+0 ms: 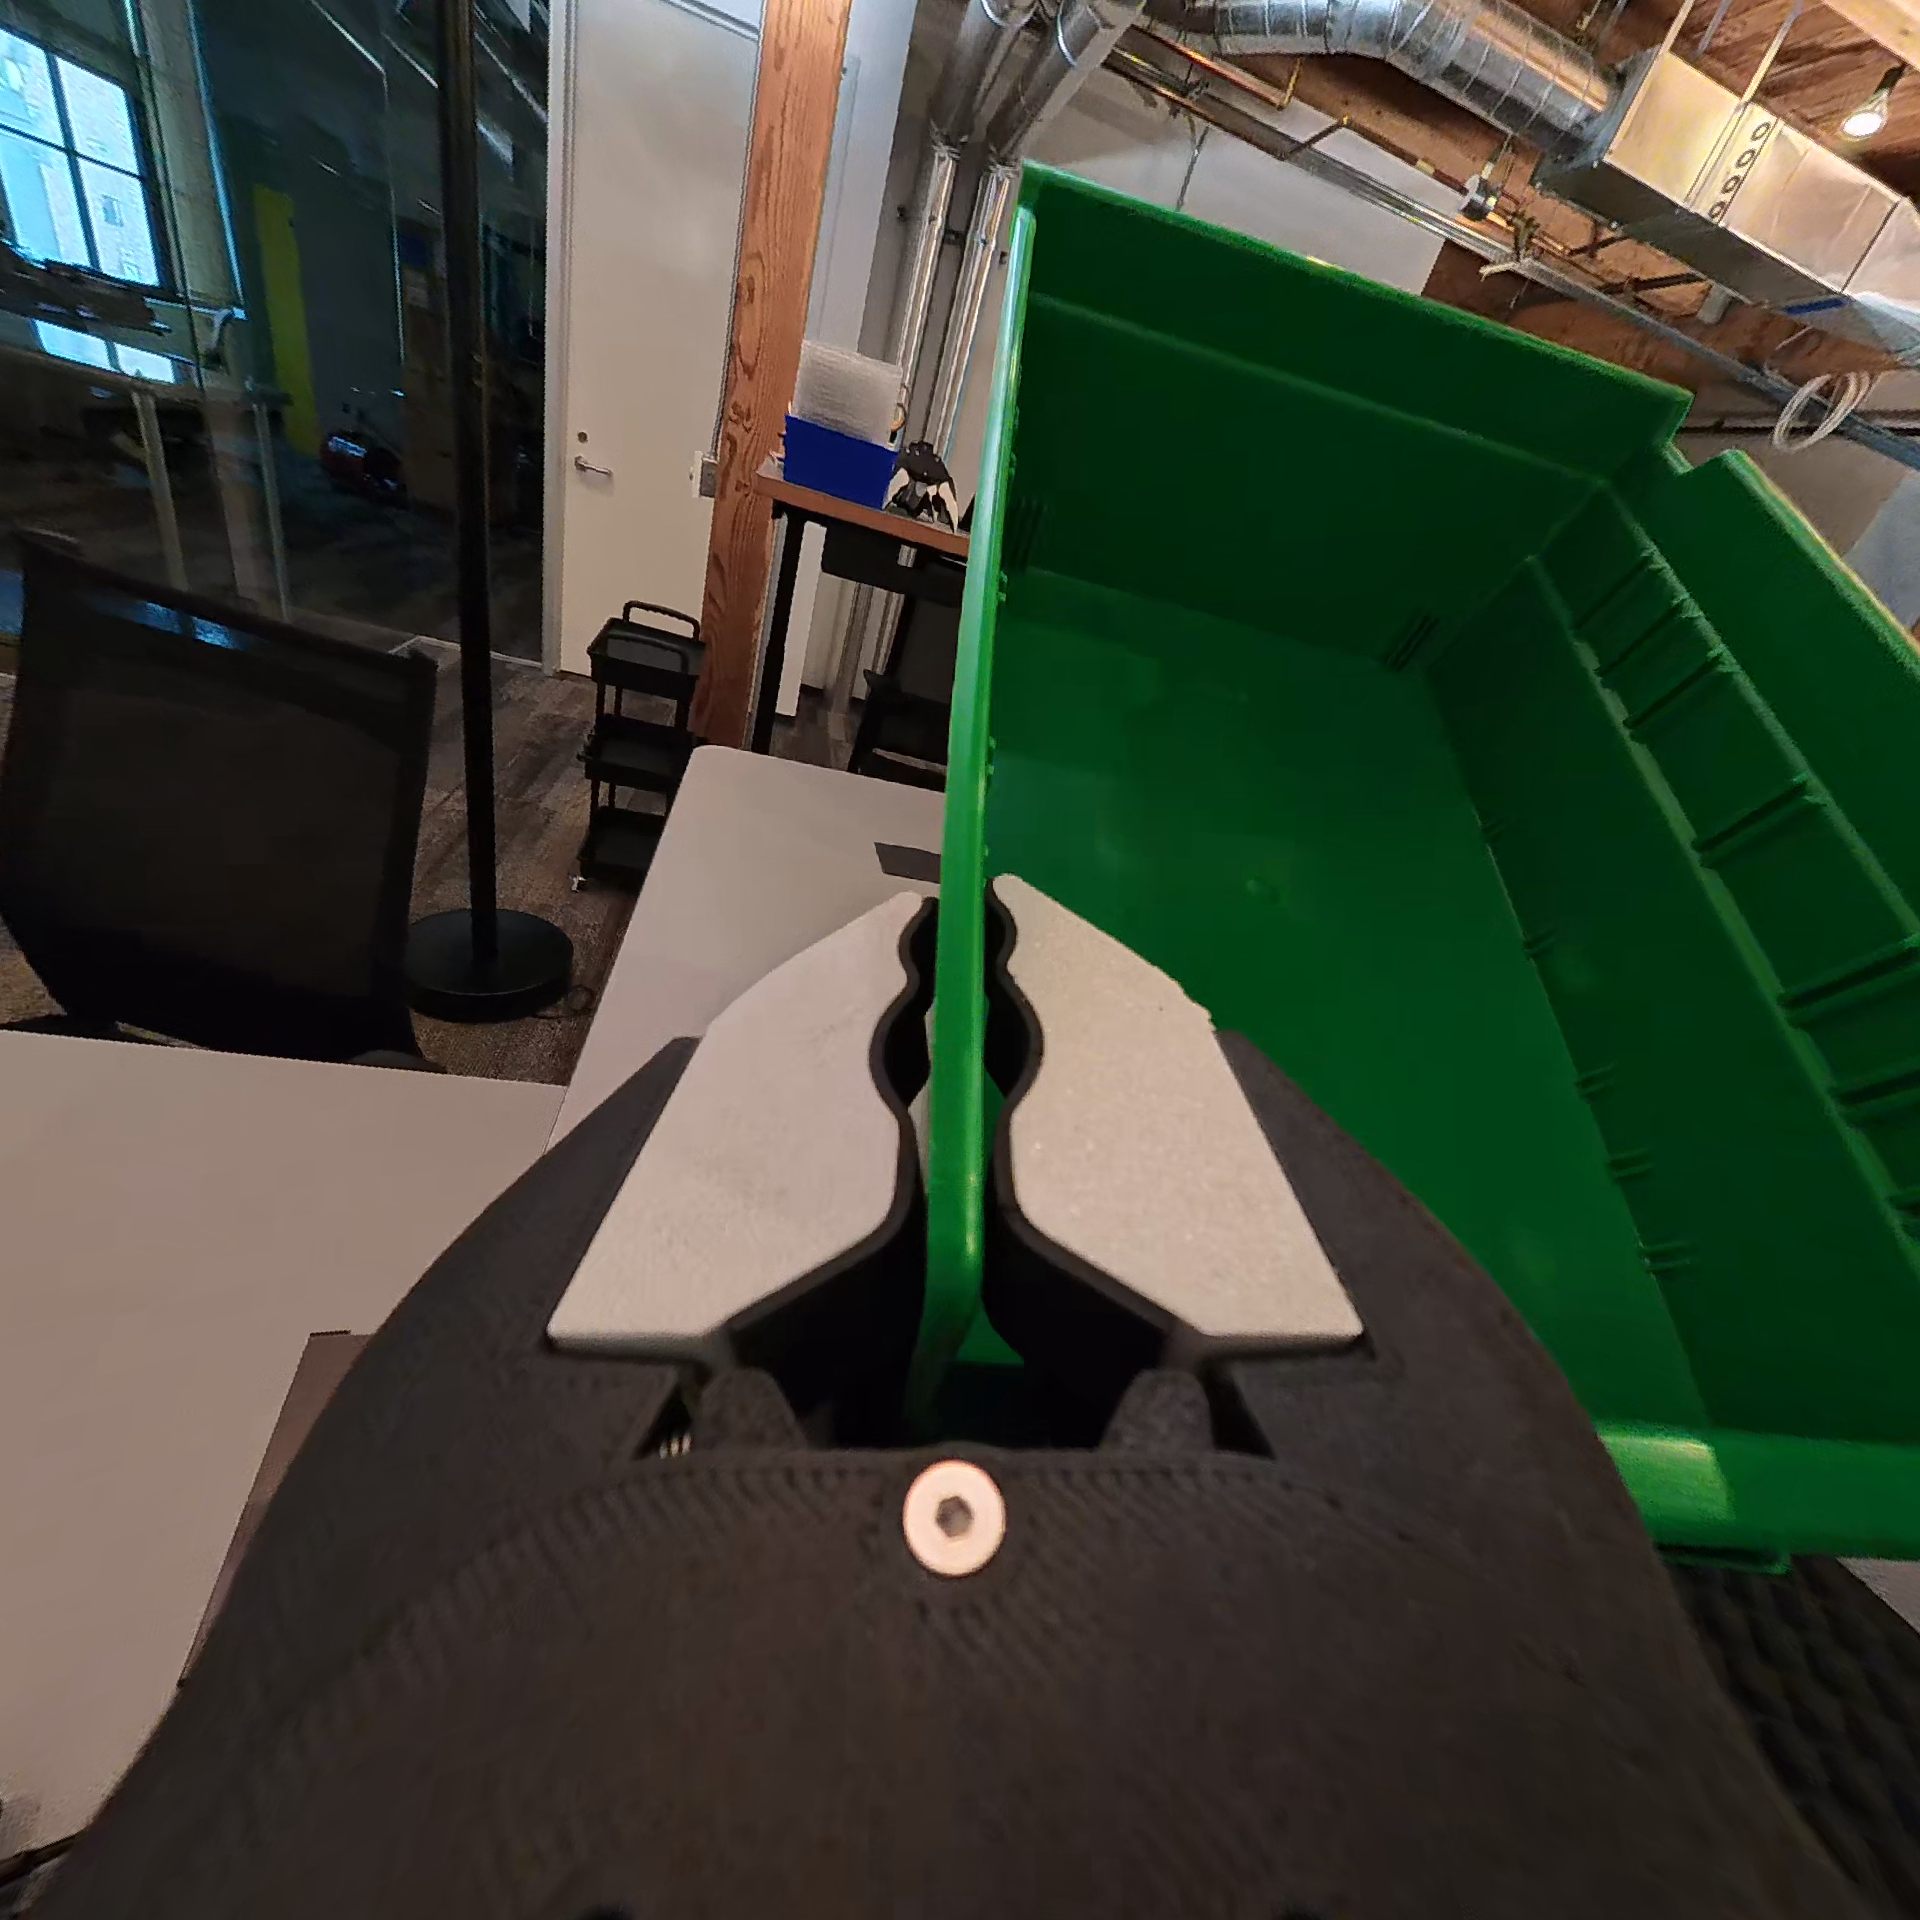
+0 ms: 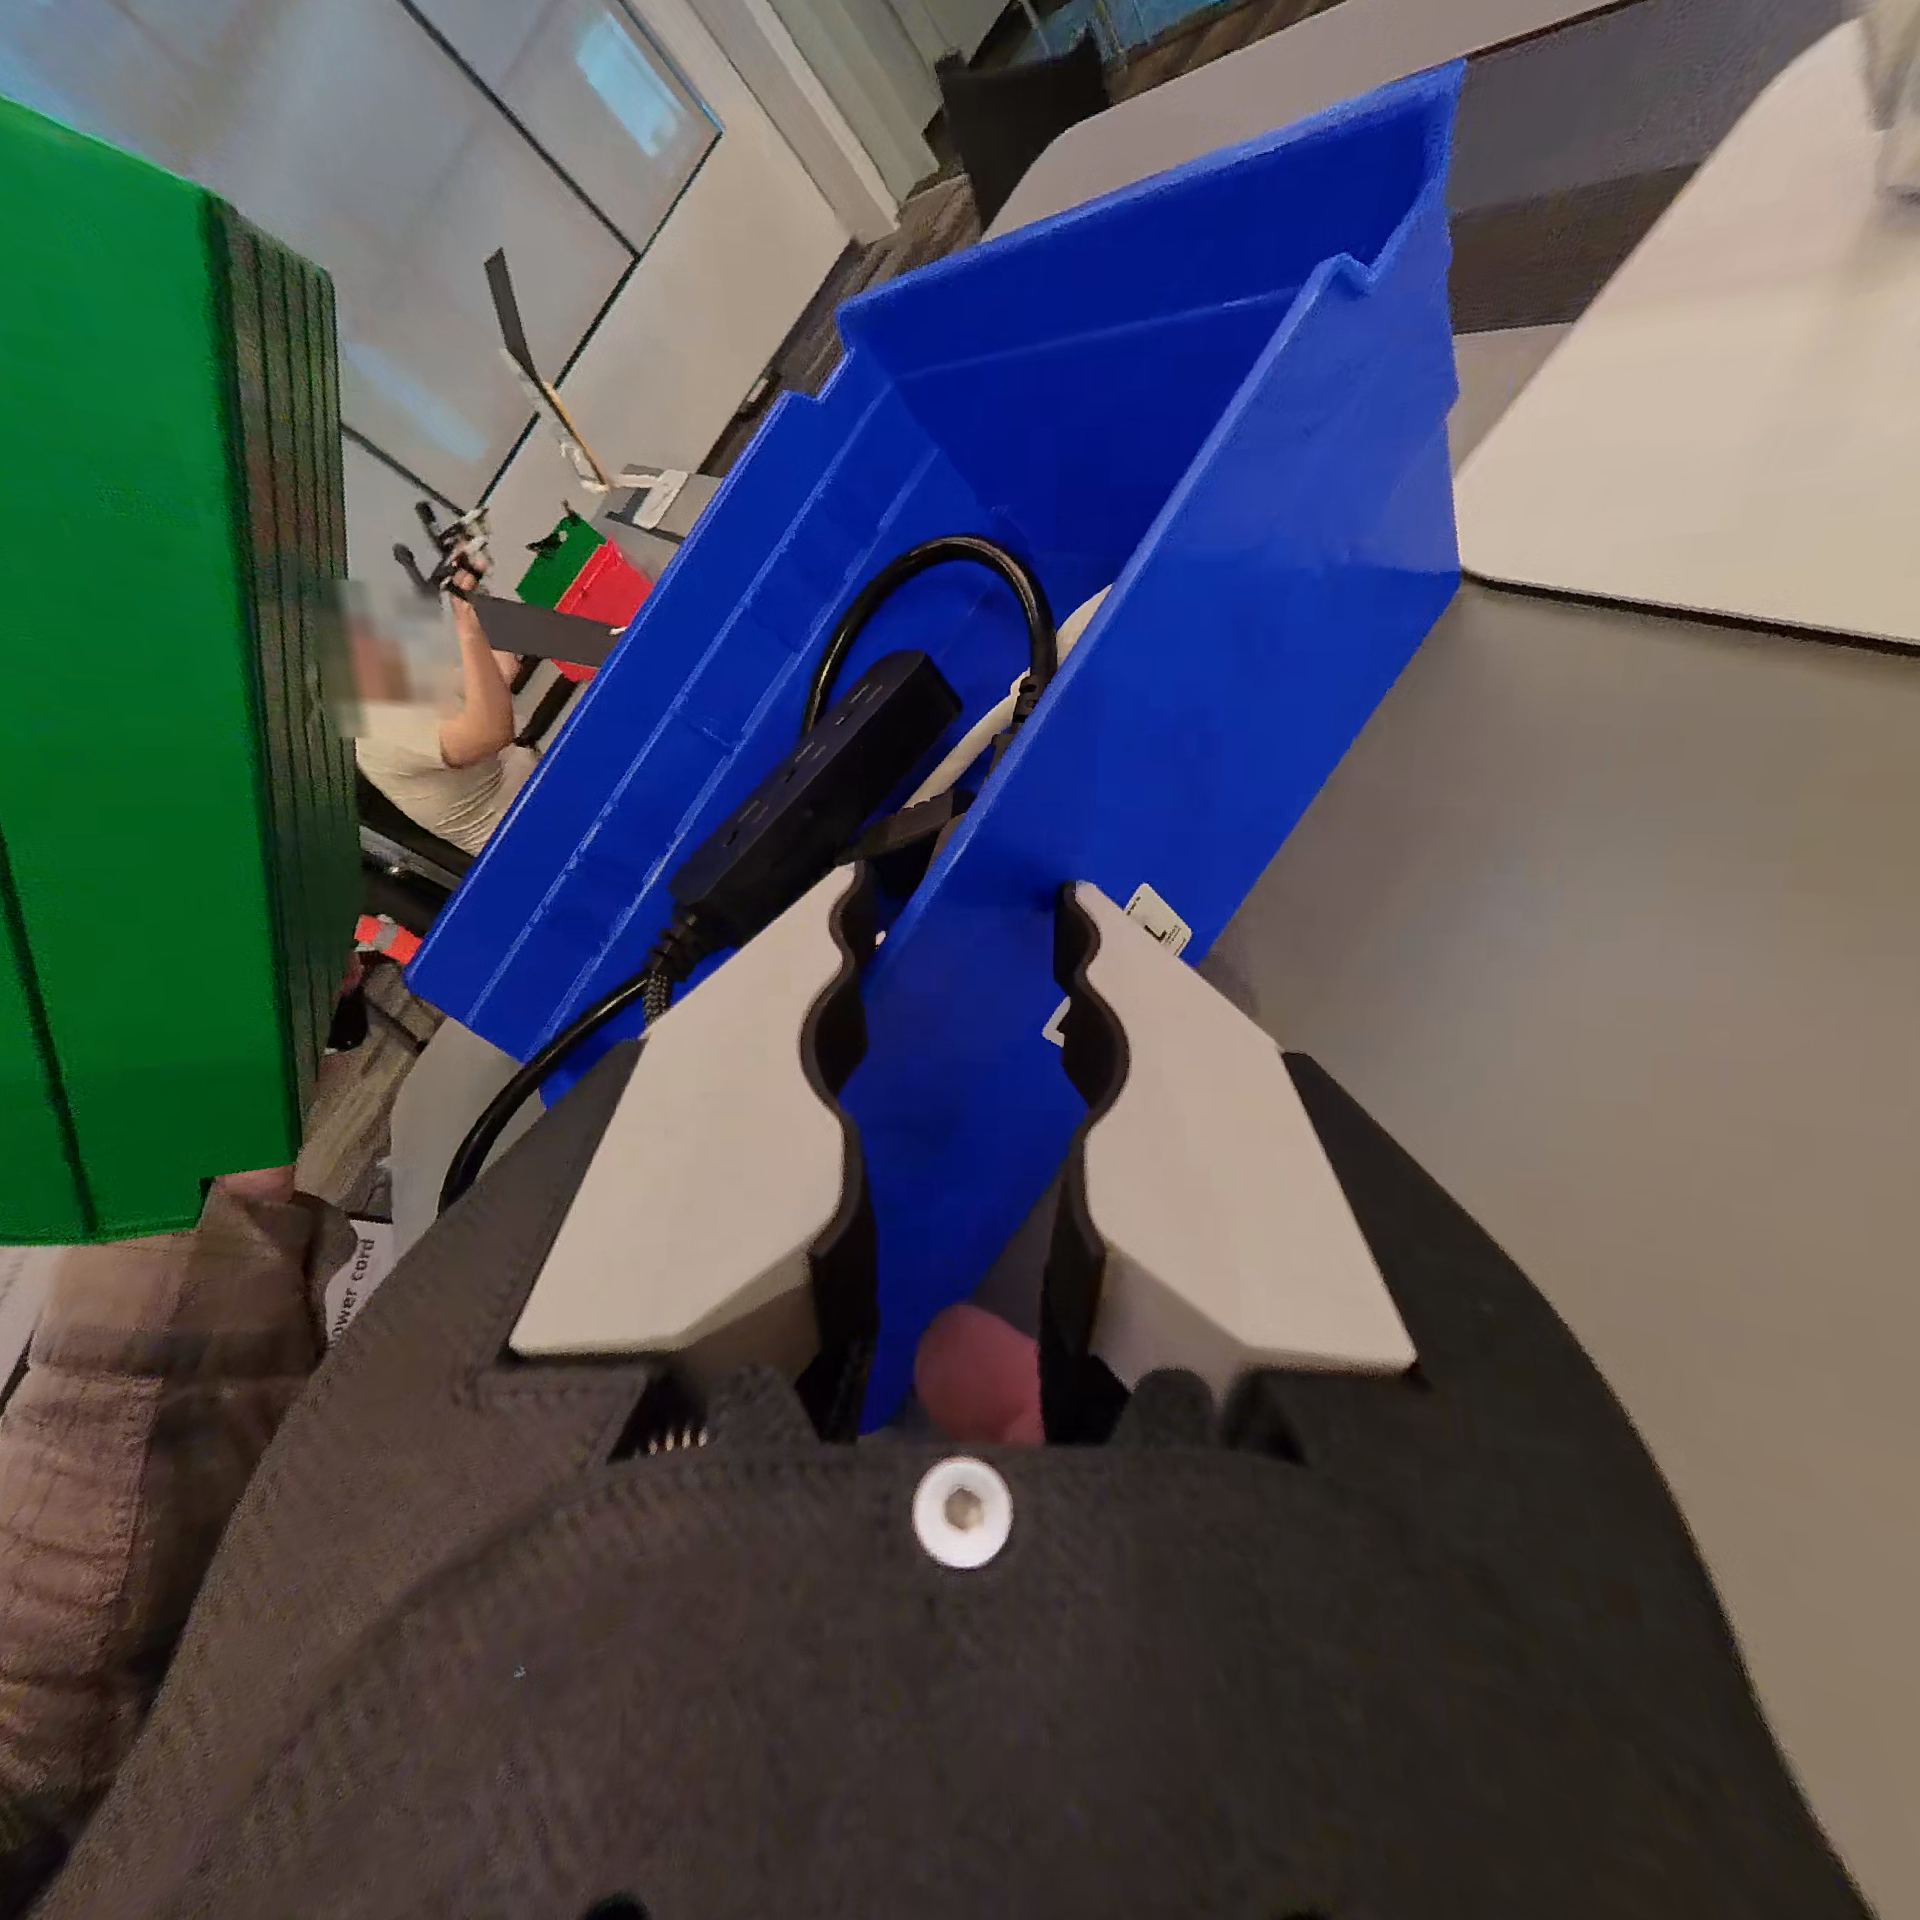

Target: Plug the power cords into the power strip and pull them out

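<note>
Left tongs (image 1: 961, 1039) pinching the green bin (image 1: 1299, 831) wall. Right tongs (image 2: 961, 1049) clamp the tilted blue bin (image 2: 1299, 623), holding a black power strip (image 2: 821, 769) and black cord (image 2: 935, 561).

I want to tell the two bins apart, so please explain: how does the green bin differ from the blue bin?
The green bin is empty inside; the blue bin holds a black power strip and cords. The left hand-held gripper is shut on the green bin's side wall, whereas the right hand-held gripper straddles the blue bin's wall more loosely. Both are tilted, open-topped plastic bins.
</note>
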